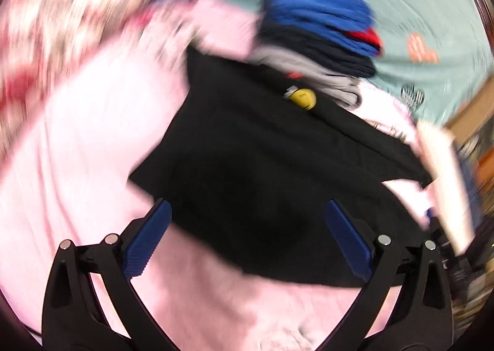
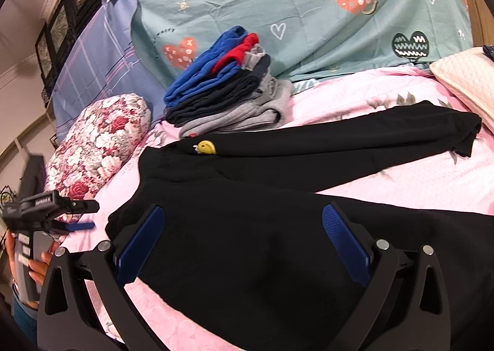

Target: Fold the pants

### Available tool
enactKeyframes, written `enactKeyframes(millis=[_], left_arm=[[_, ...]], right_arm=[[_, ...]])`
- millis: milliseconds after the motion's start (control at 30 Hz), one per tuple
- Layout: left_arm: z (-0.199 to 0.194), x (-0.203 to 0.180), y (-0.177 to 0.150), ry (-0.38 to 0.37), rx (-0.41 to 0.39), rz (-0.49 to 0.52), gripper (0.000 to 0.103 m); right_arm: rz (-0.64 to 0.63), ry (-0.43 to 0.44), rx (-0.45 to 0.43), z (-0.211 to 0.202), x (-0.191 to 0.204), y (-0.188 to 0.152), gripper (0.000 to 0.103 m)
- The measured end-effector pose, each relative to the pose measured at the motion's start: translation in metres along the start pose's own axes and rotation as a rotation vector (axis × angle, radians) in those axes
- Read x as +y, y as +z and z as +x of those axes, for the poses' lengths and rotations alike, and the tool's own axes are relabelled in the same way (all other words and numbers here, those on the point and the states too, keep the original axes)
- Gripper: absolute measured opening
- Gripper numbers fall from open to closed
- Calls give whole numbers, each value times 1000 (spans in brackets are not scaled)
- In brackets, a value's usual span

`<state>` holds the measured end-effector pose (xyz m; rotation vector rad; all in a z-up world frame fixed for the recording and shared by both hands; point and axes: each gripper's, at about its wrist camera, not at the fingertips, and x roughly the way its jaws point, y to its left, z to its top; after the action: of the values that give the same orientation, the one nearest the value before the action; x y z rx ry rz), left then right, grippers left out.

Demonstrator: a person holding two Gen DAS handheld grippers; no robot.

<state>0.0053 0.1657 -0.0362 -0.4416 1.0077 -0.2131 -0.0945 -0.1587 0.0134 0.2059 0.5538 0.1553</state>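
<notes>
While the left wrist view smears with blur, the left gripper [image 1: 247, 221] shows its two ribbed blue pads [image 1: 148, 239] spread wide, nothing between them, poised over the black fabric pants [image 1: 247, 159]. Over on the right, same story: the right gripper [image 2: 244, 236] has its jaws splayed wide and empty, two blue textured pads [image 2: 345, 246] on black hinged arms, hovering above the waist end of the pants [image 2: 262, 243].

The pants lie spread on the pink quilted bedspread [image 2: 401, 171], soft matte cloth with a small round yellow smiley patch [image 2: 206, 147] near the waistband; the two legs splay apart towards the right, a wedge of pink showing between them, and the far leg ends in a rumpled cuff.

From the right wrist view, the left gripper [image 2: 78, 216] pokes in at the left edge, held by a hand [image 2: 37, 264].

Just behind the pants sits one stack of folded clothes [image 2: 222, 85]: blue and red on top, dark navy in the middle, grey knit at the bottom; the exact count of pieces I cannot tell. To its left, one plump floral cushion in red and white [image 2: 95, 153]. Behind, a mint-green sheet printed with hearts [image 2: 278, 5], beside a blue checked pillow [image 2: 98, 66]. At the right edge, one cream quilted pillow [image 2: 469, 79].
</notes>
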Motion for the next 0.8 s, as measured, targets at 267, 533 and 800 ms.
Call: enactKeyframes(millis=[267, 533, 800], left_arm=[[32, 70, -5, -213, 127, -328, 101], [54, 63, 19, -199, 115, -312, 100], [61, 51, 20, -188, 86, -216, 19]], right_arm=[[-50, -4, -4, 0, 11, -3, 102], [101, -19, 18, -27, -24, 13, 102], [331, -410, -17, -168, -180, -10, 102]])
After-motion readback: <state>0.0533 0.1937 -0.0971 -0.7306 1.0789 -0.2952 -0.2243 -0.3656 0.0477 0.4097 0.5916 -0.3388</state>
